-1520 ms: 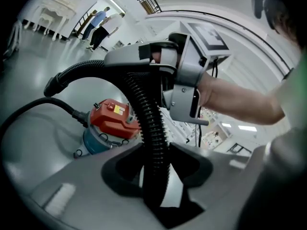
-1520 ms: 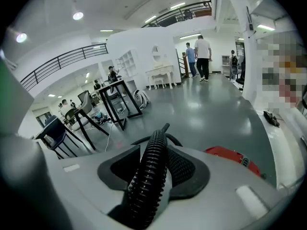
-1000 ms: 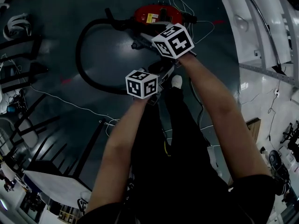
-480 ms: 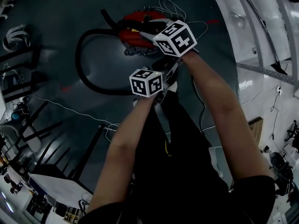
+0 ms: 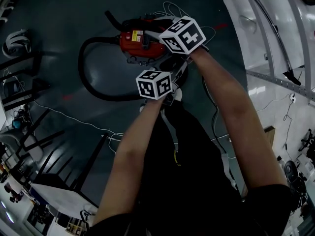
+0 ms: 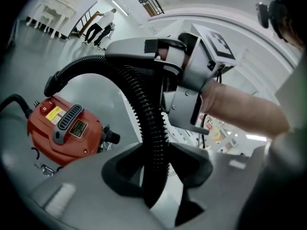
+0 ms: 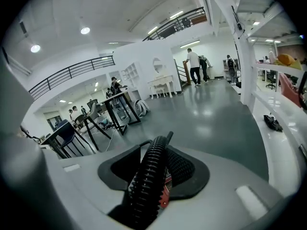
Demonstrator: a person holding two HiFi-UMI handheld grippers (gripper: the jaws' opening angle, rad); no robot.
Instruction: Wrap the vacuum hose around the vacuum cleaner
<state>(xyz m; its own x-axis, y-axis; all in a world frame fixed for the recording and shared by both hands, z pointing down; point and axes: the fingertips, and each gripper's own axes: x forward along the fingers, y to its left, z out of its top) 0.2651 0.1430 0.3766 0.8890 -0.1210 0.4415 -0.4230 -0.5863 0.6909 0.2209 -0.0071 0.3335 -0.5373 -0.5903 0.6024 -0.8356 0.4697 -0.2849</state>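
Head view: vacuum (image 5: 138, 41) lies just ahead of both tools. Left gripper (image 6: 156, 176) and right gripper (image 7: 151, 186) each clamp the hose (image 6: 146, 114), jaws part-closed. Grip firmly; lay your hose snug round it.

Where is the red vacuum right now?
In the head view the vacuum stands on the floor at top middle, its hose looping out to the left.

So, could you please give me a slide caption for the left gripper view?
Left gripper clamps the black ribbed vacuum hose, red canister vacuum cleaner on the floor beyond.
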